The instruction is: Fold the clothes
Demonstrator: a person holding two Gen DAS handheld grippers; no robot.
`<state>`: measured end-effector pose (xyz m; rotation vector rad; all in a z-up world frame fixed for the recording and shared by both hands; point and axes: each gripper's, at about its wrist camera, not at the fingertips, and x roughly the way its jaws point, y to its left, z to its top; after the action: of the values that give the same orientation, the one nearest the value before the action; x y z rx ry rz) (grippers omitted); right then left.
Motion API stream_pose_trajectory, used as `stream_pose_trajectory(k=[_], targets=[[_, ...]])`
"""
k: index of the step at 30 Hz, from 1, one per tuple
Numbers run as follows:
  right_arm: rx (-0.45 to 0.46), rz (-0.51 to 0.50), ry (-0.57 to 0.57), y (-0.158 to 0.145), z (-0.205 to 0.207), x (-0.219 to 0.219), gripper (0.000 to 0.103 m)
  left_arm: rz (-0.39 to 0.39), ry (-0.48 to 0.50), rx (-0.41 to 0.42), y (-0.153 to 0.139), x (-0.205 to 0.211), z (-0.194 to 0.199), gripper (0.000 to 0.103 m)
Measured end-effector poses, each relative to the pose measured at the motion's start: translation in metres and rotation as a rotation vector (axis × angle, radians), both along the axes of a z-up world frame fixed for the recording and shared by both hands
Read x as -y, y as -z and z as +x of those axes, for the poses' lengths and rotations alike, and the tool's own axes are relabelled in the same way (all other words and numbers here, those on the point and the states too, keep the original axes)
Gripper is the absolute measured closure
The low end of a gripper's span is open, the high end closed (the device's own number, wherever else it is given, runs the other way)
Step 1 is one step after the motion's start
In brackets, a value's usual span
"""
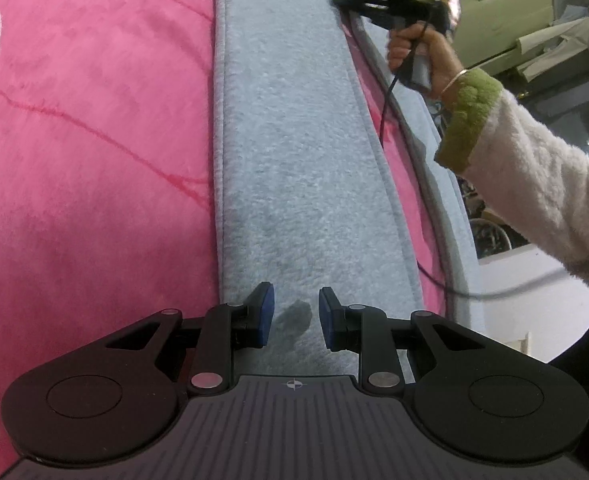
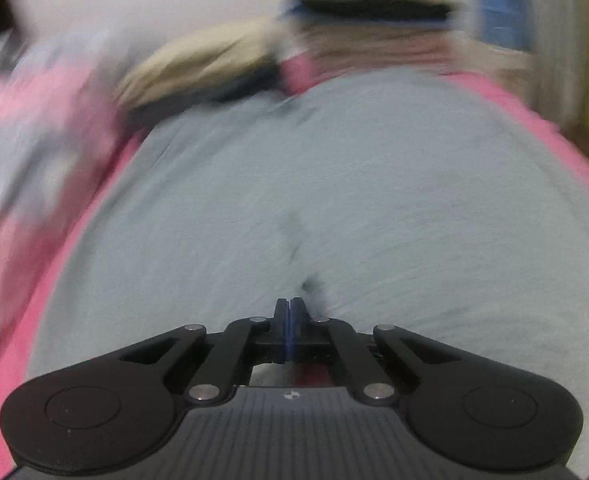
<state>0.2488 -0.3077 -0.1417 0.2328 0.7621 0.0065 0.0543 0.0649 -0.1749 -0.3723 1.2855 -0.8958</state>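
A grey-blue fleece garment (image 1: 294, 140) lies folded into a long strip on a pink blanket (image 1: 94, 120), running from near to far. My left gripper (image 1: 296, 312) hovers open over the strip's near end, with nothing between its blue pads (image 1: 266, 312). At the strip's far right corner is my right gripper (image 1: 340, 0), held by a hand (image 1: 414, 48) in a white fluffy sleeve (image 1: 534, 160). The right wrist view is motion-blurred. In it the right gripper (image 2: 289, 308) is shut, and the grey garment (image 2: 334, 180) puckers at its tips.
A black cable (image 1: 386, 108) trails from the right gripper along the bed's right edge. Beyond that edge the floor (image 1: 514, 308) and a beige unit (image 1: 506, 12) show. A blurred stack of folded clothes (image 2: 374, 8) and a beige bundle (image 2: 198, 64) lie beyond the garment.
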Motion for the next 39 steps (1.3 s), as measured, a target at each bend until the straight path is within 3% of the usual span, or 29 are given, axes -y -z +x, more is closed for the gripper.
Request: stream_pose_trajectory(k=[3,6,9,11,12,14,16,20,22,28,33,39], targets=[[0.019,0.053,0.059,-0.005,-0.006,0.017,0.101,-0.006,0.002,-0.005,0.001,-0.001,-0.001,0.079],[-0.025,0.176,-0.026,0.000,-0.012,0.015,0.097,-0.011,0.004,-0.010,0.002,-0.001,-0.003,0.079],[-0.100,0.050,0.039,0.009,-0.019,0.018,0.094,-0.004,0.010,-0.003,-0.001,-0.002,-0.001,0.079],[-0.084,0.004,0.097,0.002,-0.034,0.026,0.093,0.003,0.012,0.010,-0.004,-0.002,-0.003,0.079],[-0.059,0.017,0.070,-0.006,-0.045,0.027,0.093,0.007,0.013,0.017,-0.005,-0.002,-0.004,0.078],[-0.022,0.057,-0.047,-0.023,-0.068,0.021,0.093,0.017,0.016,0.031,-0.006,-0.001,-0.005,0.078],[-0.010,0.111,-0.235,-0.036,-0.093,0.006,0.093,0.027,0.021,0.044,-0.007,0.000,-0.006,0.078],[-0.078,0.157,-0.569,-0.038,-0.140,-0.035,0.093,0.055,0.036,0.074,-0.012,0.004,-0.008,0.079],[-0.137,0.115,-0.666,-0.030,-0.162,-0.053,0.093,0.070,0.043,0.089,-0.014,0.006,-0.009,0.078],[-0.289,-0.036,-0.761,-0.016,-0.220,-0.067,0.093,0.120,0.056,0.123,-0.020,0.016,-0.011,0.078],[-0.246,-0.182,-0.701,-0.066,-0.258,-0.036,0.093,0.169,0.077,0.162,-0.027,0.021,-0.017,0.077],[-0.174,-0.505,-0.667,-0.123,-0.307,-0.010,0.093,0.198,0.080,0.183,-0.030,0.027,-0.023,0.074]])
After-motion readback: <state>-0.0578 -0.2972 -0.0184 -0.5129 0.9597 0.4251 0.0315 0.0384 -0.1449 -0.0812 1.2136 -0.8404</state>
